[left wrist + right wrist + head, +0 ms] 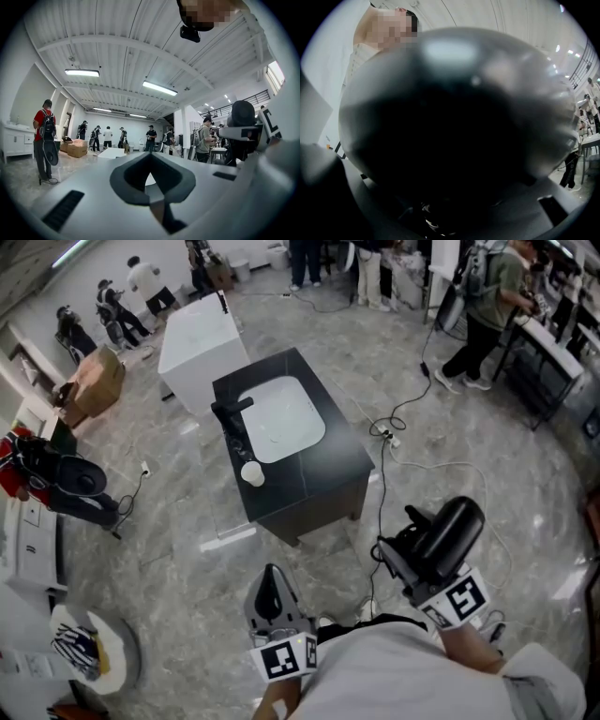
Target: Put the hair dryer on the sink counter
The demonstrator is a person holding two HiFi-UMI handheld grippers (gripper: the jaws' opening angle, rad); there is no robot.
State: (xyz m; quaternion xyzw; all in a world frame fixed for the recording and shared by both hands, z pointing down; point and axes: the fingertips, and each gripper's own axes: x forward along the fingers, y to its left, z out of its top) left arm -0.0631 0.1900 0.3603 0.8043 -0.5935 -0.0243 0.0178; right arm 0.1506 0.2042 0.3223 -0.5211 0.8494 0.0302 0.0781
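A black hair dryer [448, 529] sits between the jaws of my right gripper [417, 554], held at the lower right above the floor; in the right gripper view its rounded dark body [454, 131] fills nearly the whole picture. My left gripper [272, 592] hangs at the lower middle, jaws together and holding nothing, its tips [151, 159] meeting in the left gripper view. Ahead stands the black sink counter [323, 470] with a white basin [279, 418], a black faucet [230, 413] and a small white cup [252, 473] at its left edge.
A white cabinet [199, 343] stands behind the counter. A cable [412, 460] and power strip [389, 435] lie on the marble floor to the counter's right. A cardboard box [94, 381] is at the left, tables [548, 362] at the right, and several people around the room.
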